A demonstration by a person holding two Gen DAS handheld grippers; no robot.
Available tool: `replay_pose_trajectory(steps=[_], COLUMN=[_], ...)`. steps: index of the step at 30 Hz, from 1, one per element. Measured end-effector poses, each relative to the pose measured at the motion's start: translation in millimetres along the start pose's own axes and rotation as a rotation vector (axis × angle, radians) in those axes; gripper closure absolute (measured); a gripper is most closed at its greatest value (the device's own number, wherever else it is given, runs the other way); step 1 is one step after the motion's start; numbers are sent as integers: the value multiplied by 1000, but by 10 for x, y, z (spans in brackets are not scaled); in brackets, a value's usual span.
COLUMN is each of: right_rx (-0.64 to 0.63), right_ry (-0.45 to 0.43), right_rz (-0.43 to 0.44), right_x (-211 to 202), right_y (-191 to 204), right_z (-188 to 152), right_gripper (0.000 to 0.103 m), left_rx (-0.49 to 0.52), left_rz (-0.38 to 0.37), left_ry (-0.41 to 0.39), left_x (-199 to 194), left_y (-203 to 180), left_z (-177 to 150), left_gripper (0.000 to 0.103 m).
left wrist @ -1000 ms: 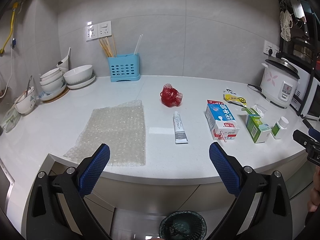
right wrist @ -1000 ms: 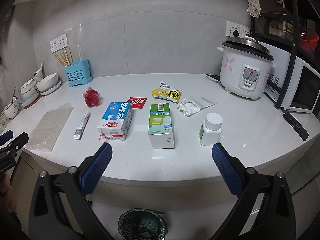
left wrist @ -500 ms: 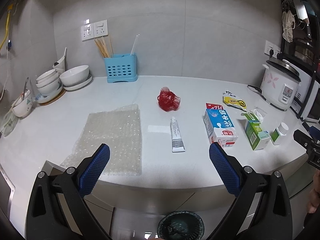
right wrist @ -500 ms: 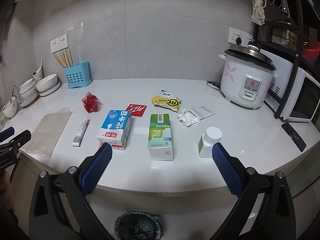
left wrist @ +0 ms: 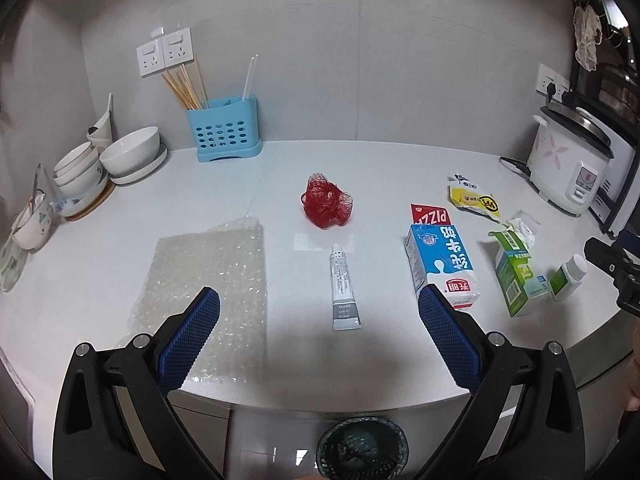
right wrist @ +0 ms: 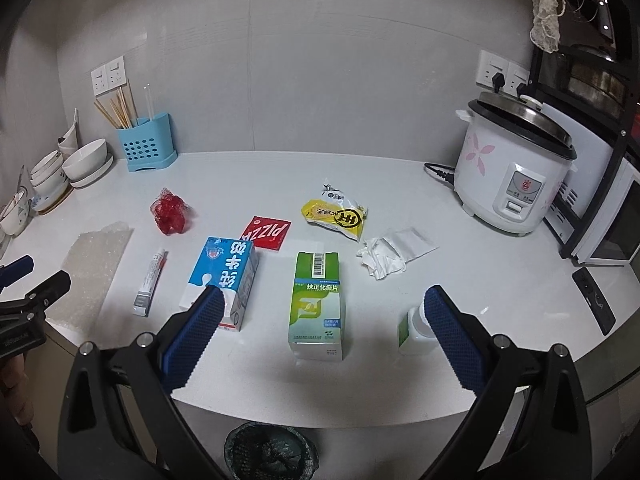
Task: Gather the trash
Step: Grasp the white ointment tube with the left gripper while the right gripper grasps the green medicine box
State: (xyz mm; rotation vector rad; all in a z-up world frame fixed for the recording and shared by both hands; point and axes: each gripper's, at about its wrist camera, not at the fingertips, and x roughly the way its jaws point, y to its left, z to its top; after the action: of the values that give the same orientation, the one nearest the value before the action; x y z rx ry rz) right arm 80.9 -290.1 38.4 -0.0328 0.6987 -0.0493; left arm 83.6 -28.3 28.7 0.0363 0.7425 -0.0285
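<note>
Both grippers, left gripper [left wrist: 318,322] and right gripper [right wrist: 324,326], gape empty; the tube [left wrist: 343,285] lies lengthwise, cap toward the wall.

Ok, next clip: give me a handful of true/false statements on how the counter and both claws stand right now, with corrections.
1. Both the left claw and the right claw are open and hold nothing. True.
2. The red mesh ball is already in the bin. False: it lies on the countertop.
3. The milk carton lies on its side, overlapping an edge of the red pizza sachet. True.
4. The bubble wrap is crumpled into a ball. False: it lies spread flat.
5. The trash bin stands on the countertop. False: it is below the counter's front edge.
</note>
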Motion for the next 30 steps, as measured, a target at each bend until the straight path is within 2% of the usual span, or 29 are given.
replay_pose_trajectory(steps=[6, 19, 30], right_rx=[-33, -69, -40], right_ry=[46, 182, 310], right_rz=[-19, 21, 57], right_x=[300, 939, 1330], right_y=[22, 181, 158], right_z=[100, 174, 218], right_gripper=[7, 12, 27], left_rx=[-17, -6, -10], left_rz=[-24, -11, 11], left_ry=[92, 195, 299], left_x=[352, 943, 1372], left_y=[2, -82, -89], left_z=[98, 257, 348], left_gripper=[6, 6, 7])
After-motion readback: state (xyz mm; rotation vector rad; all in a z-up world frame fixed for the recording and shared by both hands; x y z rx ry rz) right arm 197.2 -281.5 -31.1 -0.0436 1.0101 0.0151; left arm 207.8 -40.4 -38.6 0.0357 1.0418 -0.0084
